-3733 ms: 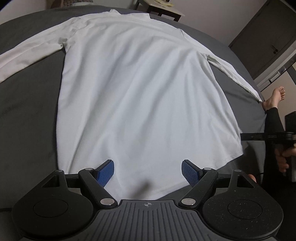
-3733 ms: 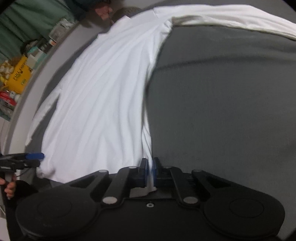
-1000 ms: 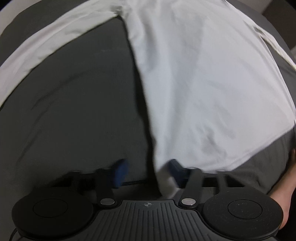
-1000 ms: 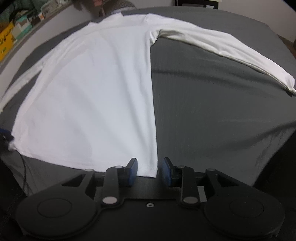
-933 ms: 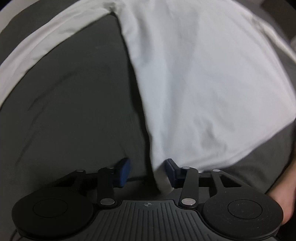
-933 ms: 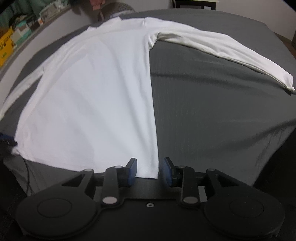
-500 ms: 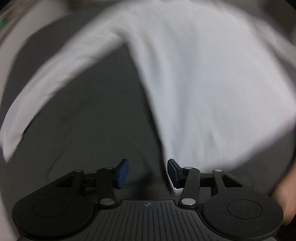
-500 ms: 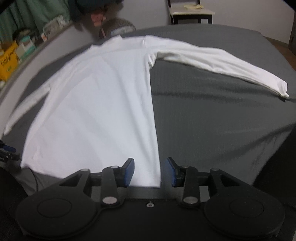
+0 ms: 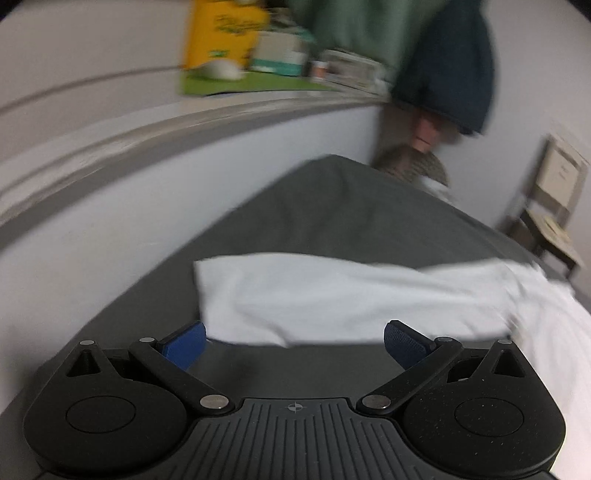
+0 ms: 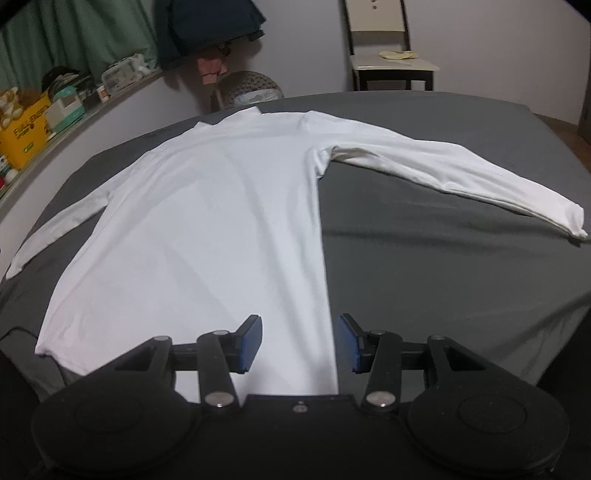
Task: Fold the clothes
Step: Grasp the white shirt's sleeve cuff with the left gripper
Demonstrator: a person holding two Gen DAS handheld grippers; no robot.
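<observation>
A white long-sleeved shirt (image 10: 221,229) lies flat on the grey bed (image 10: 424,258), collar far, both sleeves spread out. My right gripper (image 10: 299,341) is open above the shirt's near right hem corner, holding nothing. In the left wrist view my left gripper (image 9: 293,345) is wide open and empty just short of the cuff end of the shirt's left sleeve (image 9: 332,299), which runs off to the right. This view is blurred.
A white wall ledge (image 9: 147,122) with a yellow box (image 9: 221,37) and other items runs along the bed's left side. A chair (image 10: 388,59) and a round woven basket (image 10: 251,88) stand beyond the bed's far edge. Green curtains (image 10: 92,33) hang at far left.
My left gripper left the shirt's left hem corner, swung left to the left sleeve's cuff and opened wide. My right gripper opened wider and rose a little over the right hem corner.
</observation>
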